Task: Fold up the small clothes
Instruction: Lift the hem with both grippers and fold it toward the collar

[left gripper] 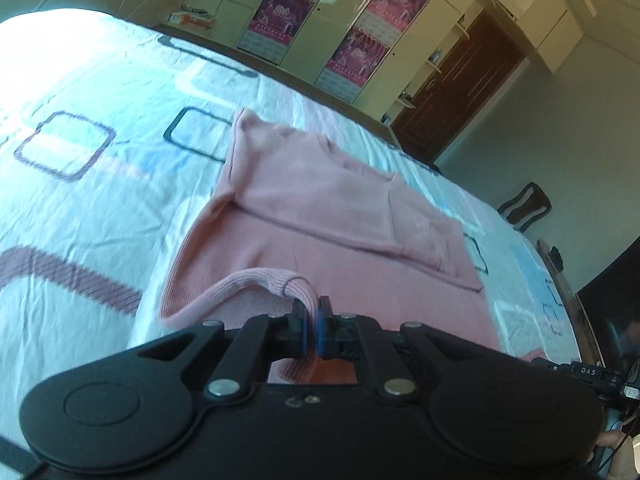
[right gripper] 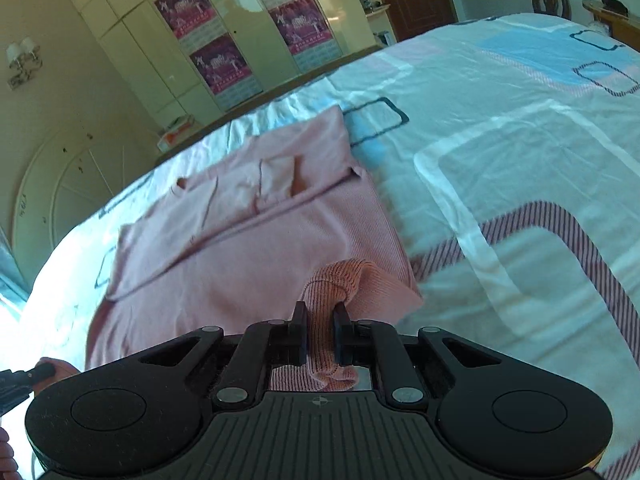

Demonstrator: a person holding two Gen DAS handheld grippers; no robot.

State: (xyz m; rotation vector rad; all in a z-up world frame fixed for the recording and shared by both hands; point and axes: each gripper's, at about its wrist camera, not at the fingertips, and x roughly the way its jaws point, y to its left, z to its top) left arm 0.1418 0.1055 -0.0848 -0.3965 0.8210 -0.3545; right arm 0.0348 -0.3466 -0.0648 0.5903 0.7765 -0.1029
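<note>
Pink top (left gripper: 320, 208) on bed (left gripper: 100, 208), sleeves already folded in across the upper part; left gripper (left gripper: 311, 312) and right gripper (right gripper: 320, 320) each clamped on a near hem corner, lifted; bottom-to-top fold apparently left.

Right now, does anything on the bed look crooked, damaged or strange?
Nothing looks damaged. The pink ribbed knit garment lies partly folded on the patterned white bedsheet, its folded upper layer slanted. Its near hem is pinched in the left tool and the right tool.
</note>
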